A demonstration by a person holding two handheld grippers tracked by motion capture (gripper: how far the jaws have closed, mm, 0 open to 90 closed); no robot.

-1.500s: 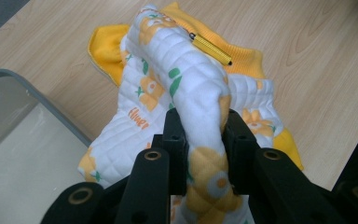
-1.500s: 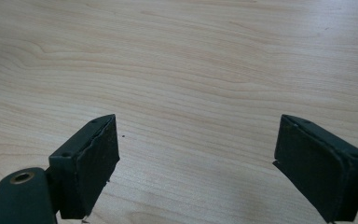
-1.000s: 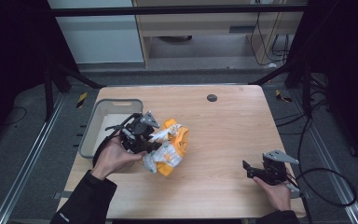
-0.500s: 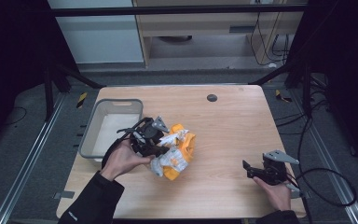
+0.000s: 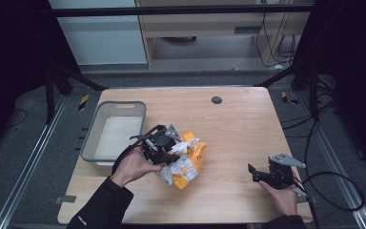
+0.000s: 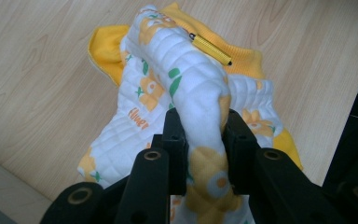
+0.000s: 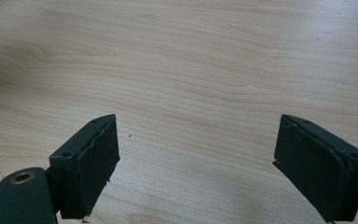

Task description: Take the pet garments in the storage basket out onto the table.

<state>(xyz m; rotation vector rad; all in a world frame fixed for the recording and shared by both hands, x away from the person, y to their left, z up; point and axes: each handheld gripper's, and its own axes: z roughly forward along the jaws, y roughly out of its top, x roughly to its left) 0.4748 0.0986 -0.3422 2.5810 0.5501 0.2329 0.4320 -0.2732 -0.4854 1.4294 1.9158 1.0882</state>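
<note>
The left gripper (image 5: 171,152) is clamped on a fold of the quilted yellow-and-white garment (image 6: 186,88) (flower print), bunched on the wooden table (image 5: 238,124) just beside the grey bin (image 5: 116,129). The right gripper (image 7: 196,163) hovers wide open, nothing in it.

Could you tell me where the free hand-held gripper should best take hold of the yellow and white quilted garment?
Probably the yellow hem of the quilted garment, approached from the right hand-held gripper's side: it lies free on the table, while the left hand-held gripper pinches the raised white fold.
</note>
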